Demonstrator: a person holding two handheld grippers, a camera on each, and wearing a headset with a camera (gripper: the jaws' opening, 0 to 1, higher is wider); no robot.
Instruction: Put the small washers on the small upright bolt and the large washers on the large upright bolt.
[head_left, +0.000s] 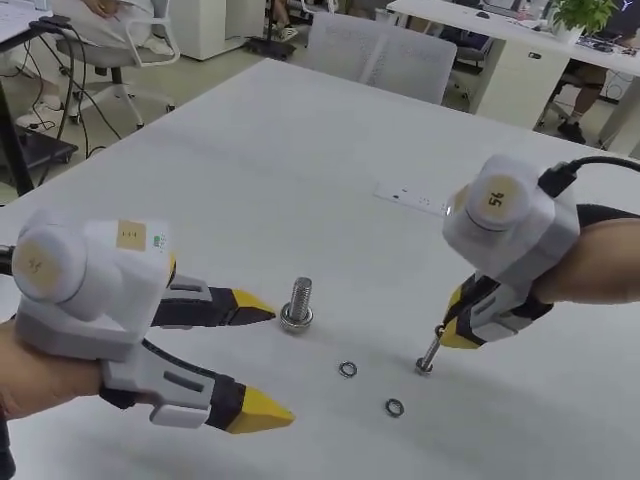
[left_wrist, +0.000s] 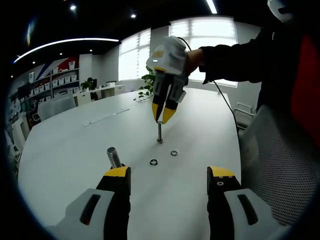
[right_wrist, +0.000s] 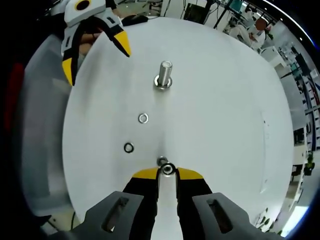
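The large upright bolt (head_left: 298, 300) stands mid-table with a washer around its base (right_wrist: 163, 84). To its right is the small upright bolt (head_left: 428, 355). Two loose washers (head_left: 347, 369) (head_left: 394, 407) lie on the table between and in front of the bolts. My right gripper (head_left: 444, 334) points down at the small bolt's top, shut on a small washer (right_wrist: 167, 169) just above the bolt (right_wrist: 161, 160). My left gripper (head_left: 262, 360) is open and holds nothing, with the large bolt (left_wrist: 114, 156) just ahead of its far jaw. It faces the small bolt (left_wrist: 159, 133).
The white table (head_left: 250, 170) stretches wide beyond the bolts. A flat white power strip (head_left: 415, 200) lies behind the right gripper. Office chairs (head_left: 380, 55) and desks stand past the far edge.
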